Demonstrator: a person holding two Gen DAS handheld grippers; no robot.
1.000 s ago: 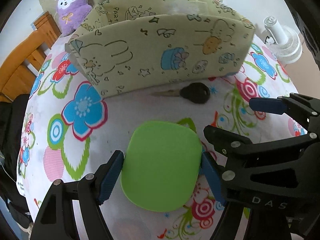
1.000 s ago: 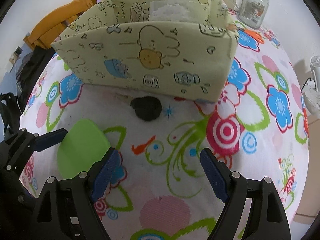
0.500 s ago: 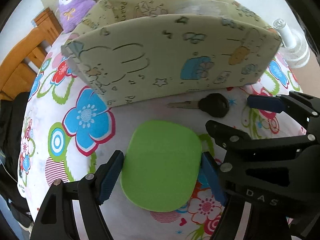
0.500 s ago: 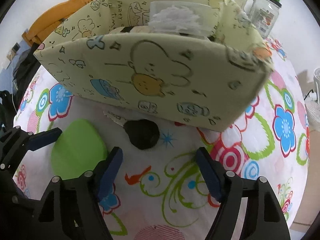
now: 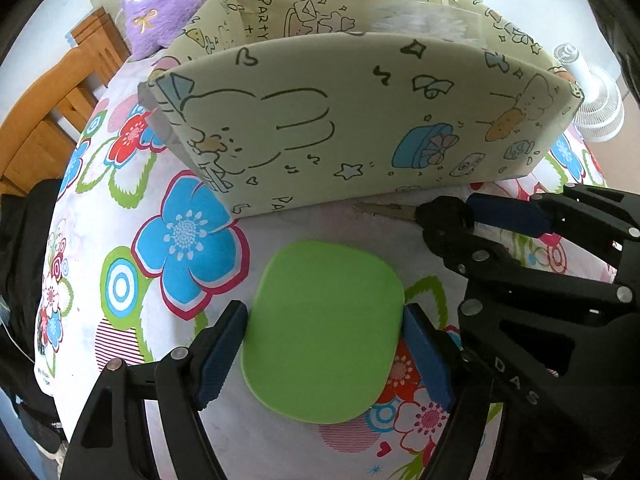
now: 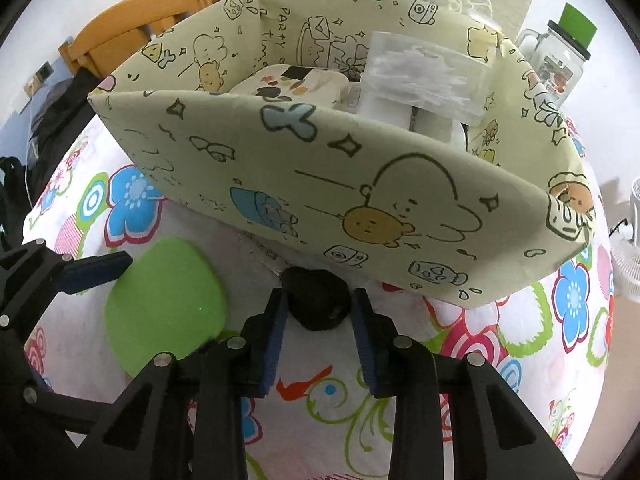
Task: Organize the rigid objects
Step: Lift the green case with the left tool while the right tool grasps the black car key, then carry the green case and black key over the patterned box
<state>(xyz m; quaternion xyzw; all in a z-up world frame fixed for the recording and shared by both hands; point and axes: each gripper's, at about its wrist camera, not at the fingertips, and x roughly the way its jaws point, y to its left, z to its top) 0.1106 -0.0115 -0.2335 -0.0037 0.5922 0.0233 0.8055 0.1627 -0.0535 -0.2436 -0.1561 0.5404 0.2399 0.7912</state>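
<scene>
With the right gripper (image 6: 318, 312) just clamped on the black-headed metal key (image 6: 316, 300), lift it straight toward the cartoon-printed fabric box (image 6: 320, 184) at twelve o'clock, while the left gripper (image 5: 324, 340) grips the flat green rounded-square plastic lid (image 5: 324, 332).

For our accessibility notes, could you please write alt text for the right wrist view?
The right gripper is shut on a black-headed key lying on a floral tablecloth, just before a cartoon-printed storage box. A green lid sits left.

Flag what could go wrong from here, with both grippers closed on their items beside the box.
1. The right gripper, just closed, pinches only the key head; its blade lies under the box edge and may snag when lifted.
2. The left gripper grips the thin green pad by its edges; it could slip.
</scene>
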